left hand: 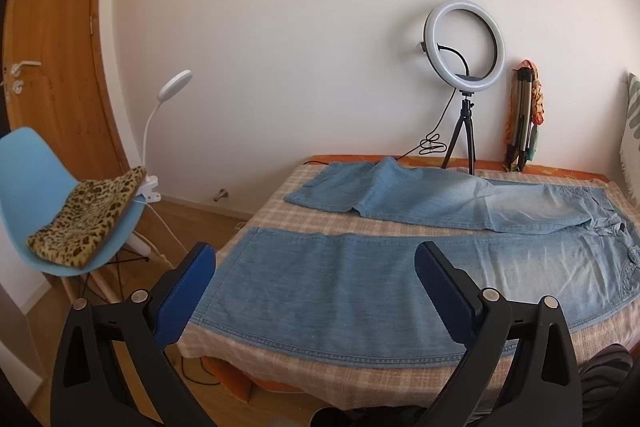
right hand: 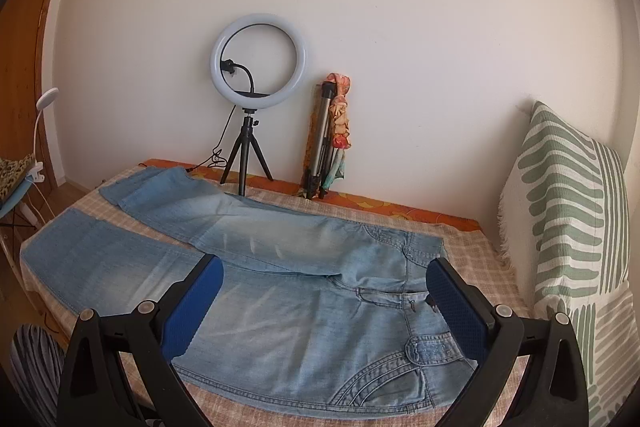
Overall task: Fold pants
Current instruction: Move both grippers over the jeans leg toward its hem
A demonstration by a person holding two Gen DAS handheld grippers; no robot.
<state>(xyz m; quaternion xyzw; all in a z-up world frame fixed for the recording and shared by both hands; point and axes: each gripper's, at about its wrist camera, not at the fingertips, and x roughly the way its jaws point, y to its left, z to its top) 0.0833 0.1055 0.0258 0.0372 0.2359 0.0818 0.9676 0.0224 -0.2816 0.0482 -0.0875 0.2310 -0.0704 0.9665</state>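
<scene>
Both tools gape wide and hold nothing: left tool [left hand: 316,263] over the near hem, right tool [right hand: 325,277] over the waist of the jeans [right hand: 280,327]; pinch both layers at the near edge before lifting

No readable text, label, brand or number shows in either view.

Pillow [right hand: 568,211] cut off rightward.

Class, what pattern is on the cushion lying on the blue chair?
Leopard print, tan with dark spots: the cushion on the chair shows best in the left wrist view.
</scene>
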